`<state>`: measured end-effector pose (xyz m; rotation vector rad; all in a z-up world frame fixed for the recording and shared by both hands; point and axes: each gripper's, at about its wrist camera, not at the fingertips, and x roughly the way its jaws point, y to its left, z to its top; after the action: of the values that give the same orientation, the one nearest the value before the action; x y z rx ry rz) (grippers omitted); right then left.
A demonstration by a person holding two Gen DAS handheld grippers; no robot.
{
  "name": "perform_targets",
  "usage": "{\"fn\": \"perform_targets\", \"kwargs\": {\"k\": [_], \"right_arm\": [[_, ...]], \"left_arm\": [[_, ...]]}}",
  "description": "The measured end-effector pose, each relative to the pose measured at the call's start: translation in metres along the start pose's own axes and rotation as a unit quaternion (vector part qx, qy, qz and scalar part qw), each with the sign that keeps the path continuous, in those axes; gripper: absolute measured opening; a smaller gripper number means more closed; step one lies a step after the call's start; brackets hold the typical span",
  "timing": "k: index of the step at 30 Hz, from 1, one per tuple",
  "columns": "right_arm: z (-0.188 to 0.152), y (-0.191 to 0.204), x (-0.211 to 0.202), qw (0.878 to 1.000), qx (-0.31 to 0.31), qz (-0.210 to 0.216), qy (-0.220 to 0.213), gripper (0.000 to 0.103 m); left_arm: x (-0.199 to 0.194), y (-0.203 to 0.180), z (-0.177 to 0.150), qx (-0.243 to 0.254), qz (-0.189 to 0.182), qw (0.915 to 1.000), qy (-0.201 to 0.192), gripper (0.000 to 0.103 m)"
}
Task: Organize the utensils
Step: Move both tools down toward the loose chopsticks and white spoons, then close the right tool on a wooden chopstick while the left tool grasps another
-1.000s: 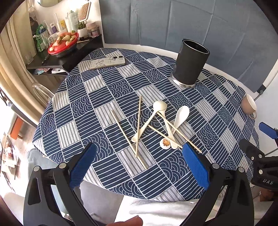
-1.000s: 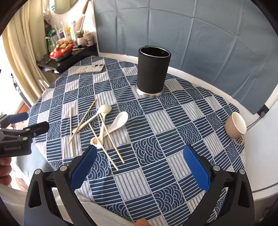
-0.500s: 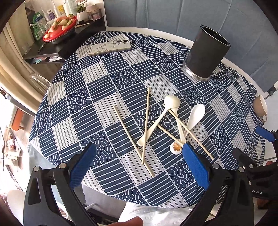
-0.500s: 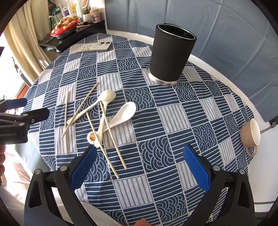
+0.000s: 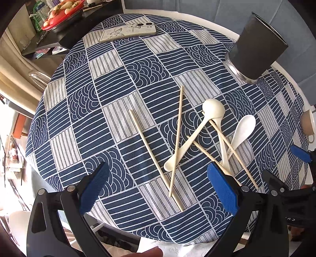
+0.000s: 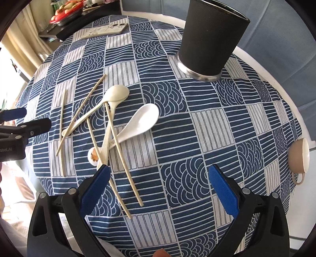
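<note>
Several wooden chopsticks (image 5: 153, 152) and three pale spoons lie crossed in a pile on the blue patterned tablecloth (image 5: 118, 98). A cream spoon (image 5: 197, 130) lies over the sticks; a white spoon (image 6: 138, 122) lies beside it. A tall black holder (image 6: 212, 39) stands upright at the far side, also in the left wrist view (image 5: 256, 47). My left gripper (image 5: 158, 189) is open and empty over the near ends of the chopsticks. My right gripper (image 6: 158, 187) is open and empty just right of the pile.
A phone (image 5: 128, 31) lies at the far left of the table. A beige cup (image 6: 299, 156) lies on its side at the right edge. A dark side shelf with a red fruit bowl (image 5: 61, 9) stands beyond the table.
Both grippers have moved forward and down toward the table; the utensils and holder loom larger. Nothing on the table has moved. Both jaws stay open.
</note>
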<state>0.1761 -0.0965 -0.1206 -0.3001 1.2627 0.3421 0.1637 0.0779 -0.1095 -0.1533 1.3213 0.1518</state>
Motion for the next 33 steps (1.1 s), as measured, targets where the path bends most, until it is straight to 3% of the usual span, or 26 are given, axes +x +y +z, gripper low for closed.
{"fn": "perform_targets", "kwargs": {"k": [22, 24, 33], "right_arm": [[0.009, 0.005, 0.080, 0.996, -0.003, 0.029, 0.088, 0.096], [0.010, 0.005, 0.081, 0.996, -0.007, 0.028, 0.088, 0.096], [0.000, 0.004, 0.076, 0.997, -0.014, 0.031, 0.063, 0.097]], "left_arm": [[0.080, 0.035, 0.022, -0.044, 0.033, 0.9959, 0.071, 0.099], [0.085, 0.043, 0.025, -0.061, 0.014, 0.9957, 0.069, 0.099], [0.077, 0.043, 0.003, -0.055, 0.025, 0.9981, 0.016, 0.099]]}}
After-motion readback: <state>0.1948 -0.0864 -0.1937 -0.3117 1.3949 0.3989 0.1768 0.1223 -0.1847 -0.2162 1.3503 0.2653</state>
